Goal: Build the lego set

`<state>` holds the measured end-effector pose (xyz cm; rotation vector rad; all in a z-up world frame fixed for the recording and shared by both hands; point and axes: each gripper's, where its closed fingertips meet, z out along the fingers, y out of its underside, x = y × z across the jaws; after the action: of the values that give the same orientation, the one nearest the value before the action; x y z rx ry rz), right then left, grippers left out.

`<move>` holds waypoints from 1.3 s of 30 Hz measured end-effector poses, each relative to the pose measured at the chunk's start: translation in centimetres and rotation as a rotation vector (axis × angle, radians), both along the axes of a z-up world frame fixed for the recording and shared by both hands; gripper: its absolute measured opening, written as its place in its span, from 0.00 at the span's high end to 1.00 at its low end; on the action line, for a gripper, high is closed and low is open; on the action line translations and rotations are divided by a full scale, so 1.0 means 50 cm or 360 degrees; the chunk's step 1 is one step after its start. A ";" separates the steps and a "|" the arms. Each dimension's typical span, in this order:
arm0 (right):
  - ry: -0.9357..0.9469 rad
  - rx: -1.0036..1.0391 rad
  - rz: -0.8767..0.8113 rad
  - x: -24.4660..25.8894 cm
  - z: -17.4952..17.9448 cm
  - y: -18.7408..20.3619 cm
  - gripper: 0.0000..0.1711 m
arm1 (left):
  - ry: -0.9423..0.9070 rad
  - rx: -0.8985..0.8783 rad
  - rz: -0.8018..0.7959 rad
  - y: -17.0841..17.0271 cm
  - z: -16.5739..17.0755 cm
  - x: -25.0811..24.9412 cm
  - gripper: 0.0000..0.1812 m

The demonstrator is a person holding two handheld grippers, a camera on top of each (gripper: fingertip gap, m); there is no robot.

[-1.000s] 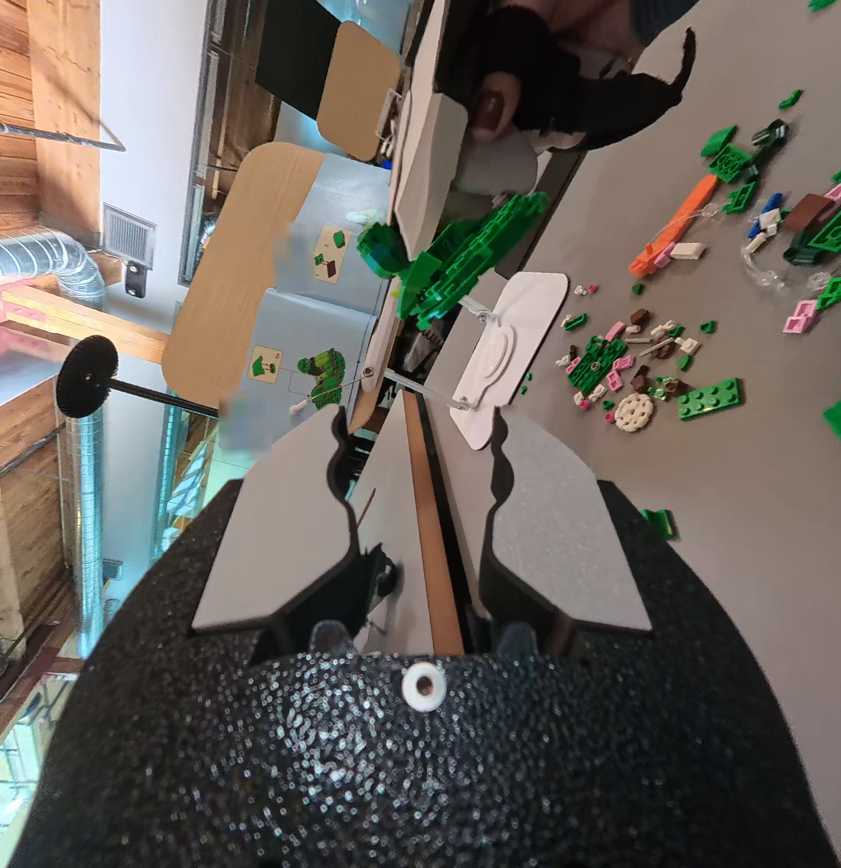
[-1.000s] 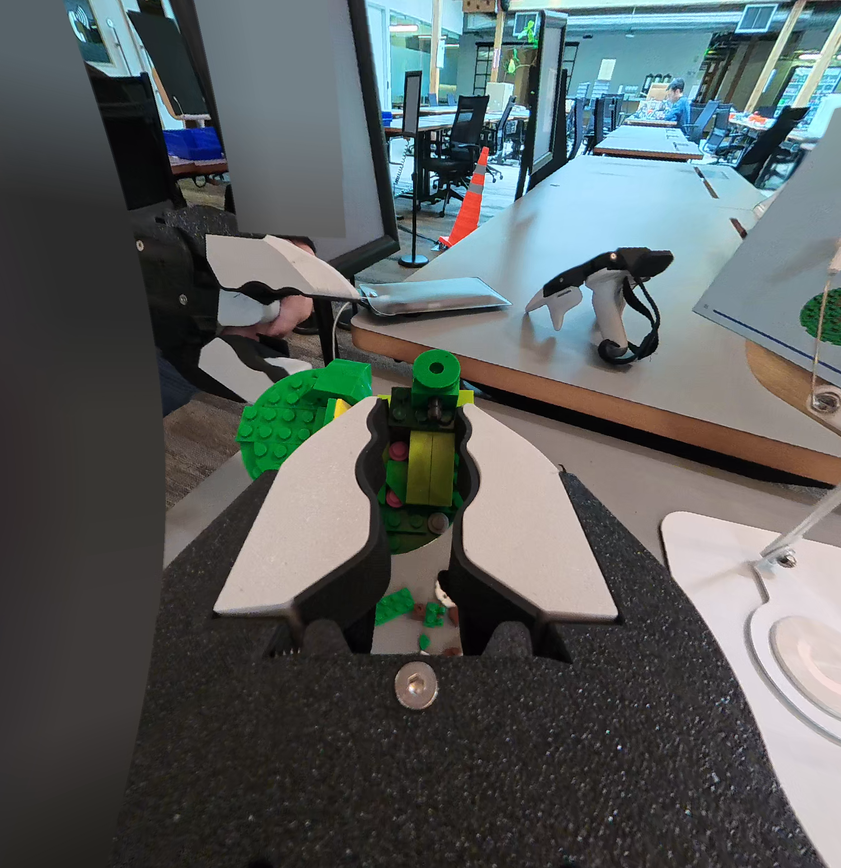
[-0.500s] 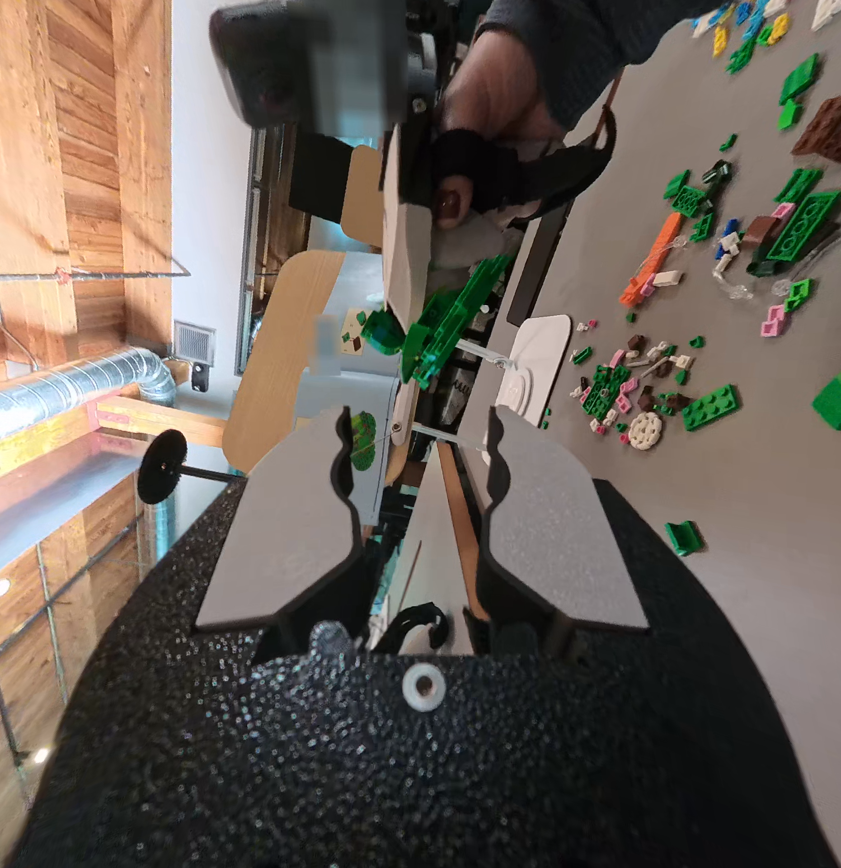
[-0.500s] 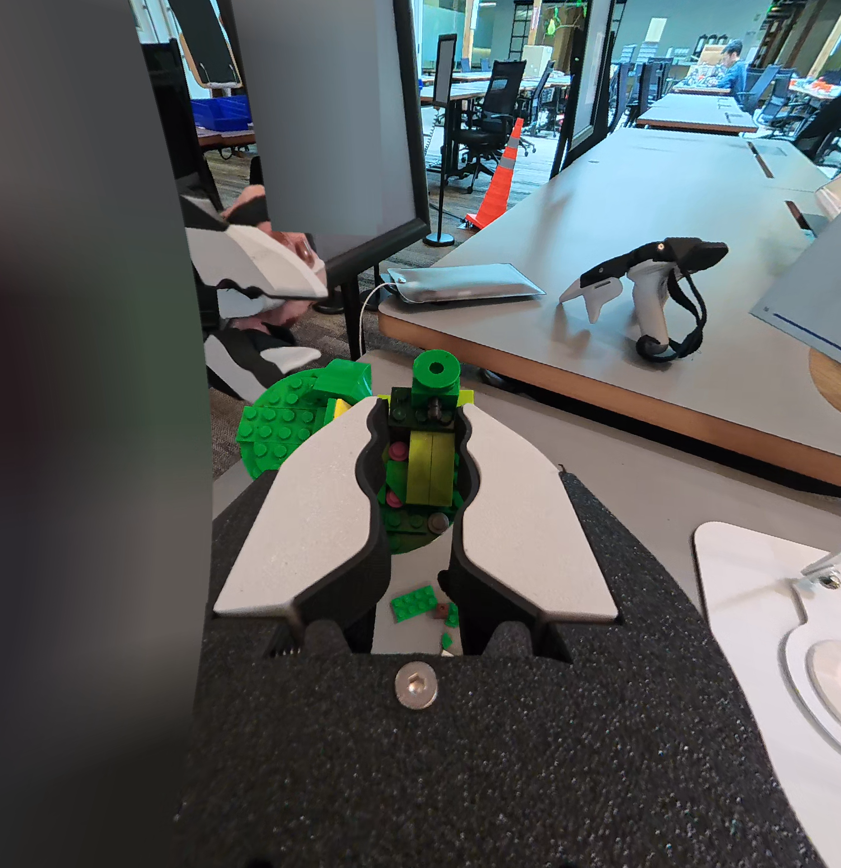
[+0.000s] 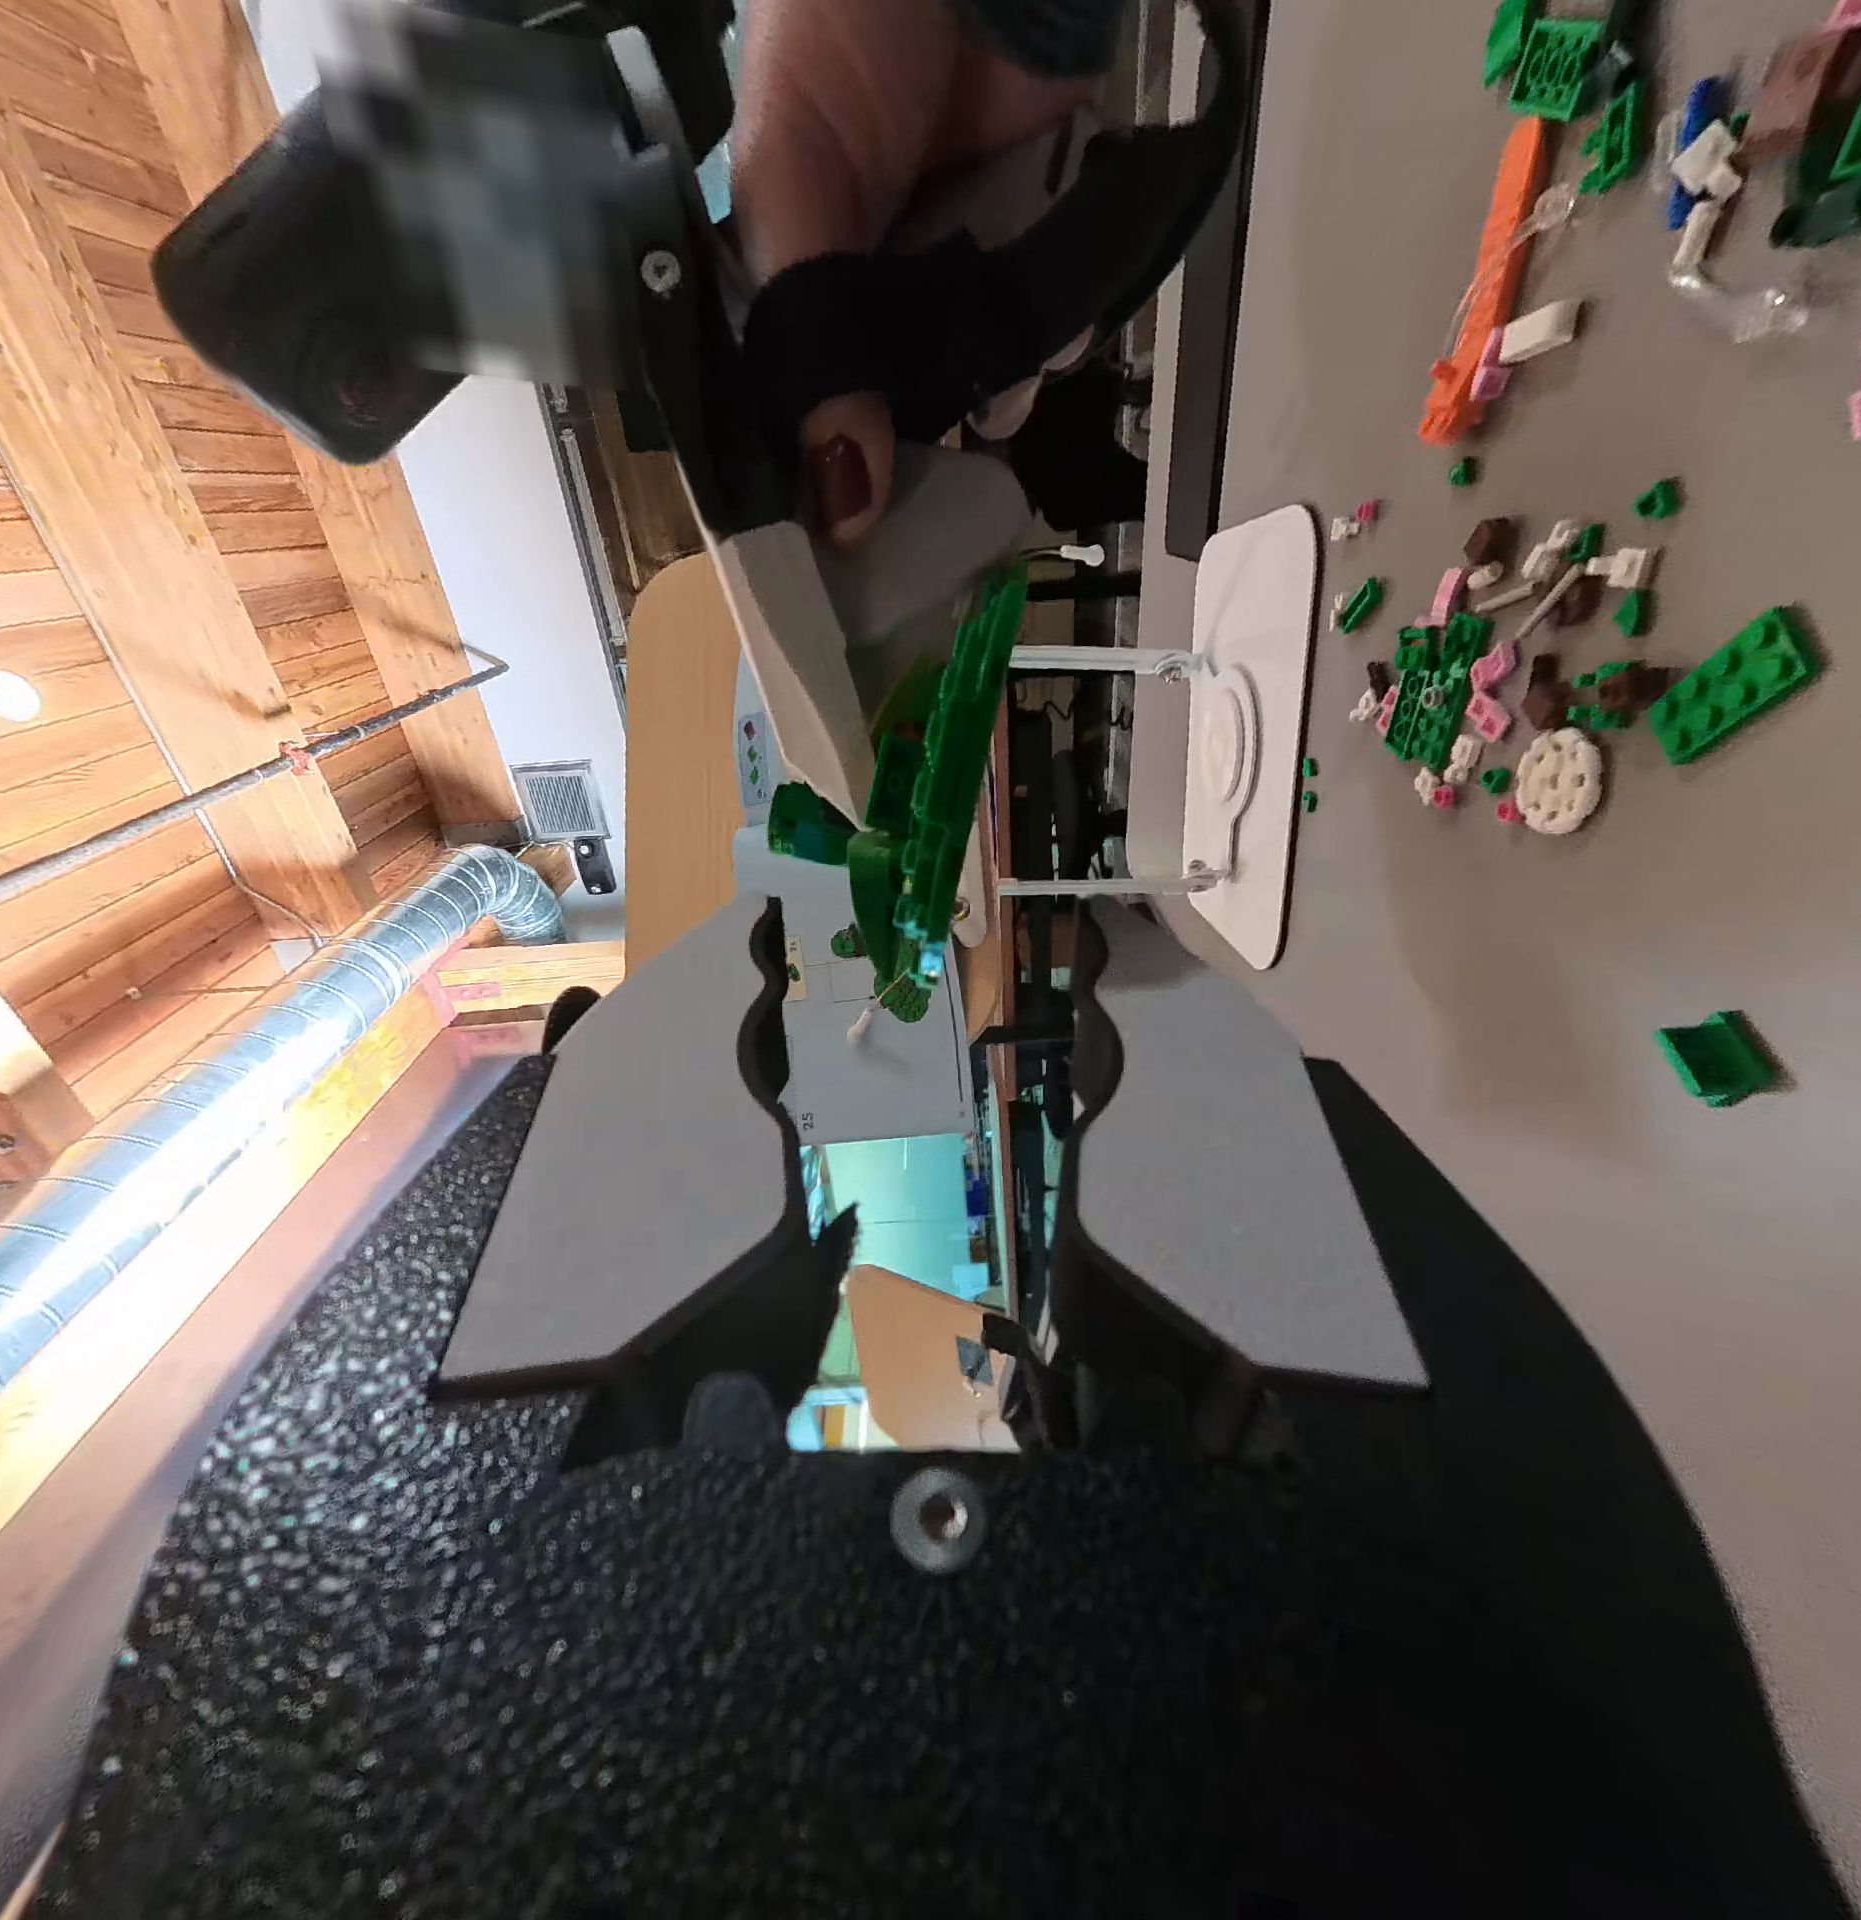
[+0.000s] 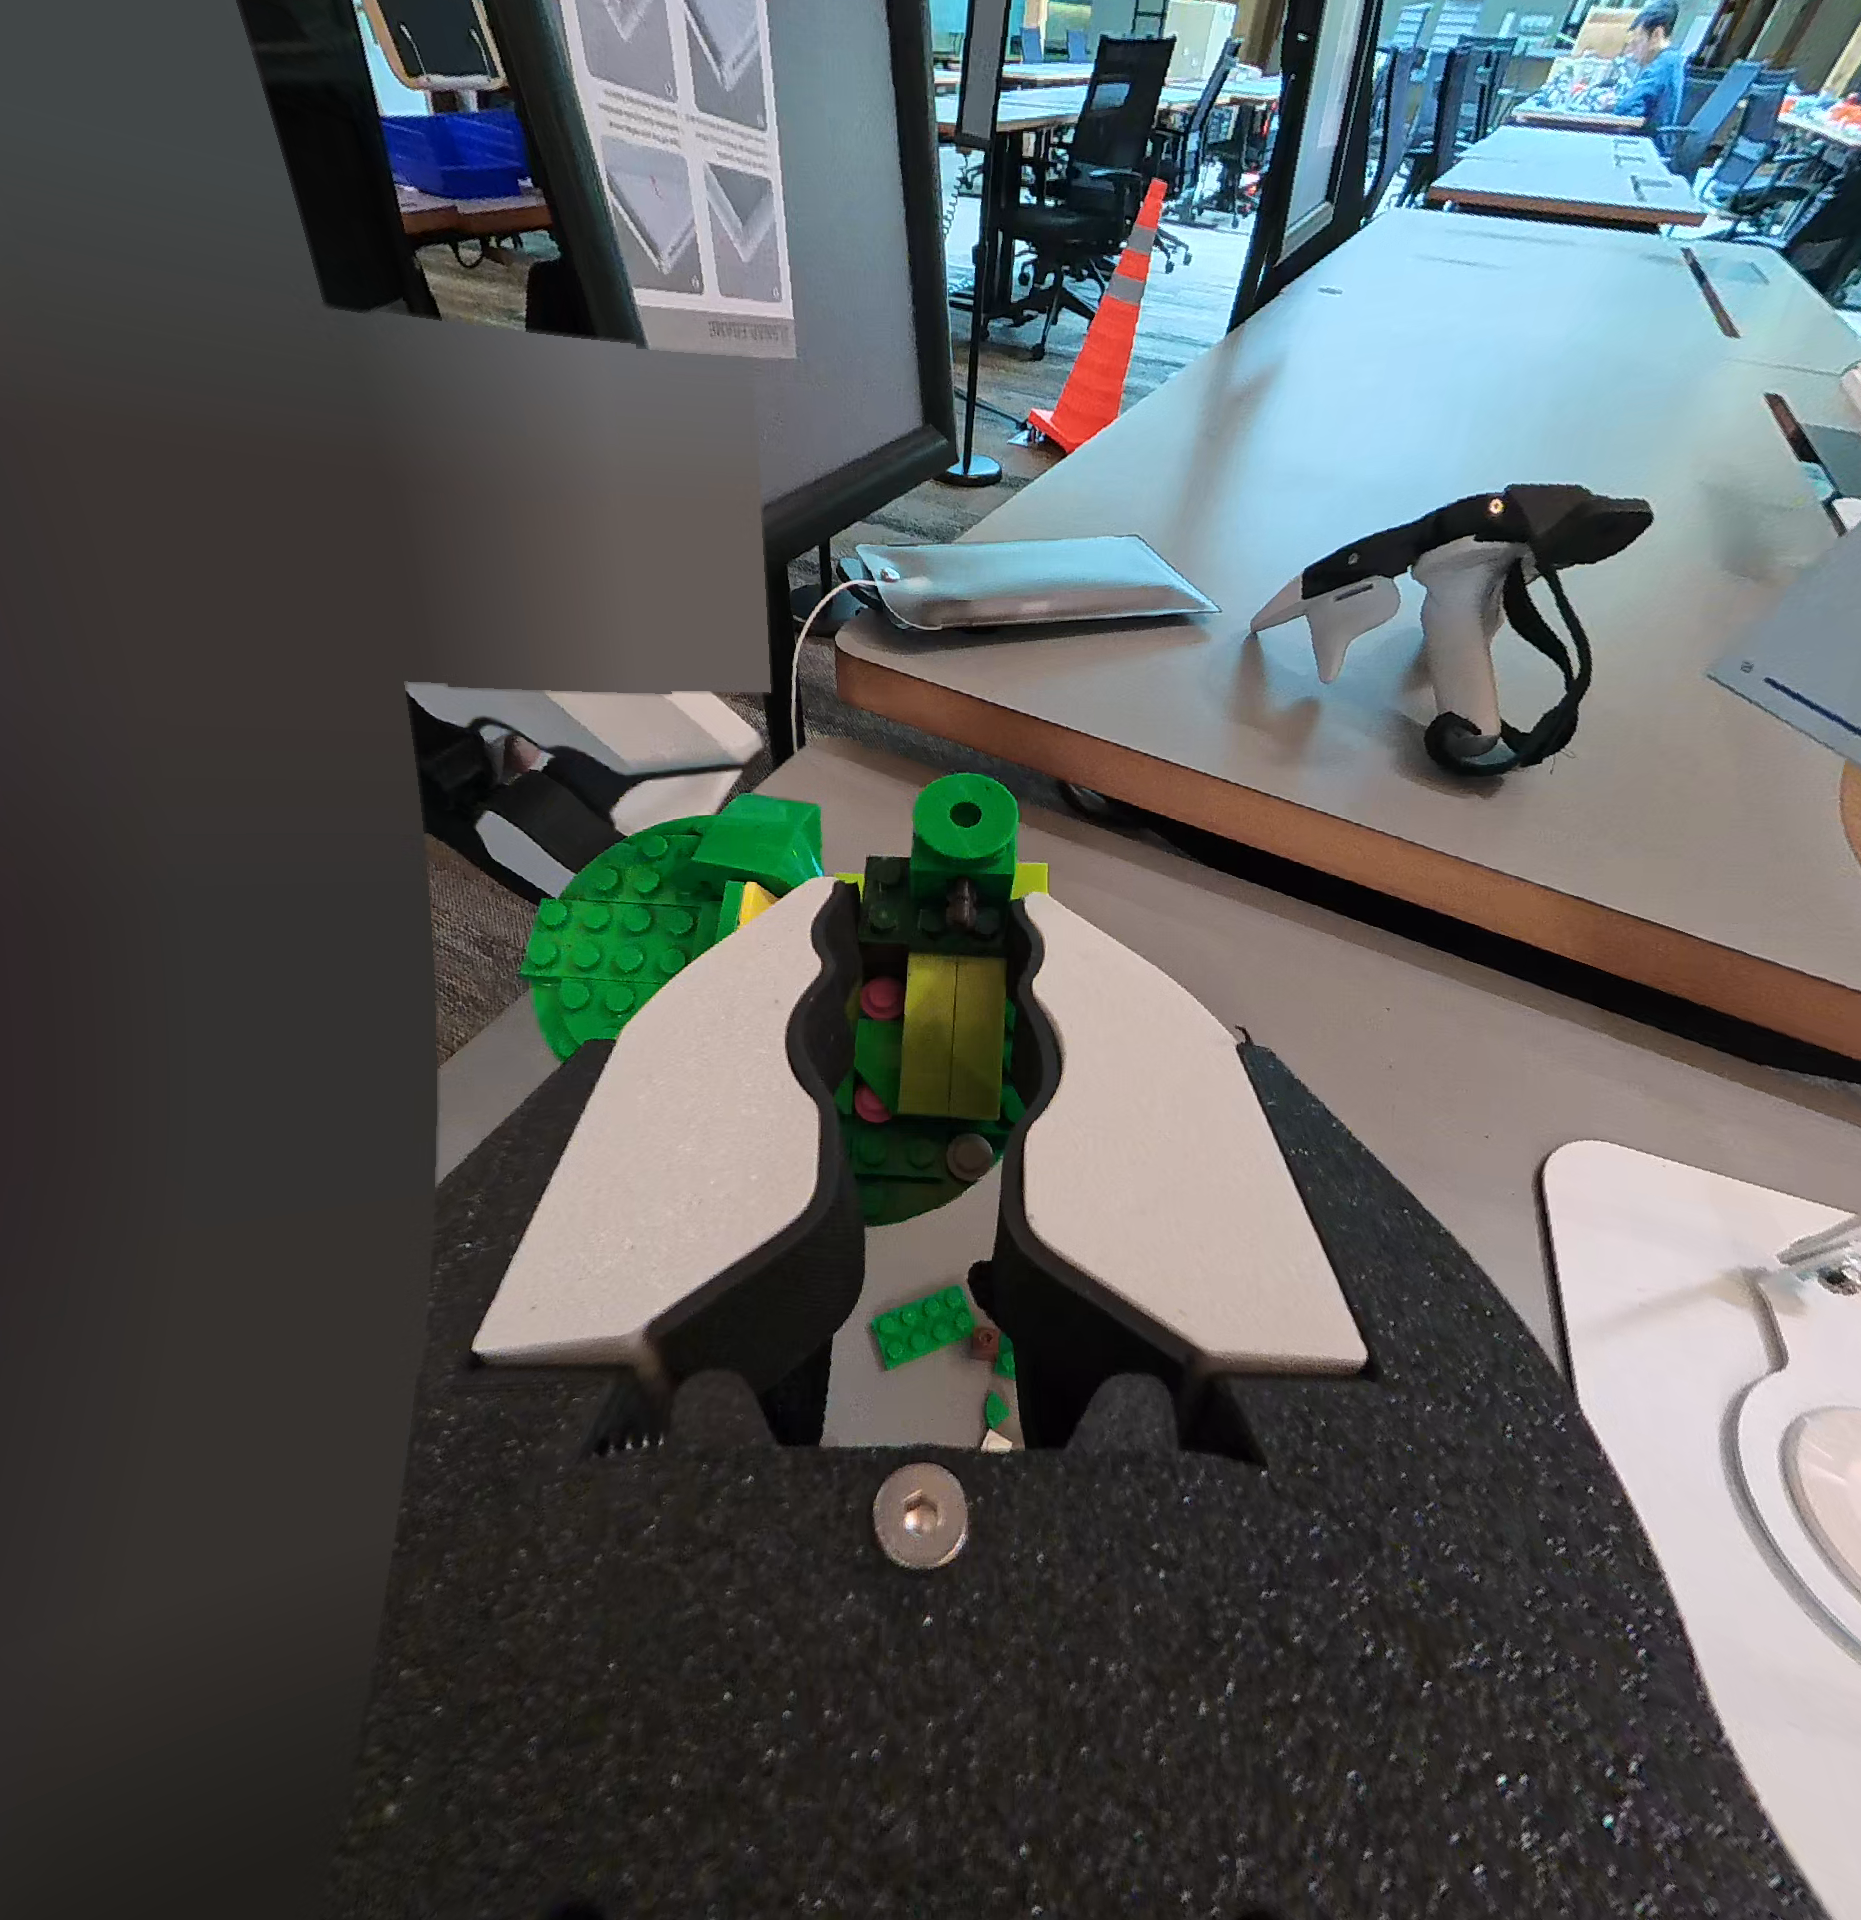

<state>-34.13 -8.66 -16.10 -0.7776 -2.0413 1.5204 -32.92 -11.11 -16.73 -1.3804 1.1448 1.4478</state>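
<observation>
My right gripper (image 6: 931,914) is shut on a green lego build (image 6: 952,1039) and holds it above the grey table (image 6: 1321,1091). The build has a round green studded plate (image 6: 614,935), lime bricks and a green cylinder (image 6: 962,821) on top. In the left wrist view the build (image 5: 936,769) hangs edge-on in the right gripper's white fingers (image 5: 791,644), held by a hand. My left gripper (image 5: 921,935) is open and empty, just short of the build. Part of the left gripper (image 6: 593,748) shows behind the build in the right wrist view, half hidden by a blurred patch.
Loose bricks lie on the table: an orange strip (image 5: 1497,260), a green plate (image 5: 1736,686), a white round piece (image 5: 1558,795), a small green piece (image 5: 1715,1060). A white stand base (image 5: 1248,727) holds the instruction booklet (image 5: 874,1049). A spare gripper (image 6: 1466,613) lies on the far table. Left and right tips are no more than a few centimetres apart.
The left gripper has come closer to the build, which now sits just beyond its open fingertips. The right gripper keeps its hold and has tilted; both views have shifted.
</observation>
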 end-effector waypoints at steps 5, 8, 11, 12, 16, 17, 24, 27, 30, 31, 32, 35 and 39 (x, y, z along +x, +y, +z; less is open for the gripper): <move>-0.0014 0.0010 -0.0006 -0.002 -0.002 -0.006 0.85 | 0.0069 -0.0044 0.0047 0.010 -0.004 -0.006 0.73; -0.0019 0.0019 -0.0012 -0.004 -0.003 -0.007 0.85 | 0.0093 -0.0066 0.0075 0.014 -0.006 -0.009 0.75; -0.0022 0.0014 -0.0011 -0.004 -0.003 -0.009 0.85 | 0.0104 -0.0090 0.0115 0.017 -0.010 -0.015 0.77; -0.0024 0.0015 -0.0014 -0.005 -0.003 -0.010 0.85 | 0.0101 -0.0100 0.0118 0.018 -0.012 -0.015 0.78; -0.0044 0.0038 -0.0044 -0.009 -0.008 -0.010 0.85 | 0.0122 -0.0097 0.0156 0.020 -0.010 -0.016 0.84; -0.0049 0.0043 -0.0056 -0.011 -0.009 -0.009 0.85 | 0.0131 -0.0098 0.0177 0.020 -0.009 -0.019 0.85; -0.0066 0.0073 -0.0063 -0.013 -0.015 -0.014 0.85 | 0.0107 -0.0113 0.0173 0.017 -0.009 -0.021 0.89; -0.0068 0.0060 -0.0049 -0.011 -0.013 -0.017 0.85 | 0.0092 -0.0102 0.0151 0.015 -0.007 -0.018 0.90; -0.0073 0.0054 -0.0041 -0.009 -0.011 -0.019 0.85 | 0.0085 -0.0086 0.0142 0.014 -0.005 -0.016 0.90; -0.0074 0.0048 -0.0038 -0.008 -0.010 -0.019 0.85 | 0.0077 -0.0080 0.0141 0.013 -0.004 -0.016 0.90; -0.0075 0.0043 -0.0032 -0.006 -0.009 -0.020 0.85 | 0.0080 -0.0071 0.0133 0.013 -0.002 -0.014 0.90; -0.0085 0.0045 -0.0027 -0.004 -0.008 -0.021 0.85 | 0.0062 -0.0072 0.0122 0.012 -0.001 -0.012 0.91; -0.0108 0.0035 -0.0018 -0.003 -0.011 -0.022 0.85 | 0.0044 -0.0105 0.0113 0.011 -0.004 -0.011 0.91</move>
<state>-34.30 -9.75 -16.64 -0.8412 -2.0956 1.4817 -33.46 -10.57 -16.91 -1.4638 1.1810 1.4951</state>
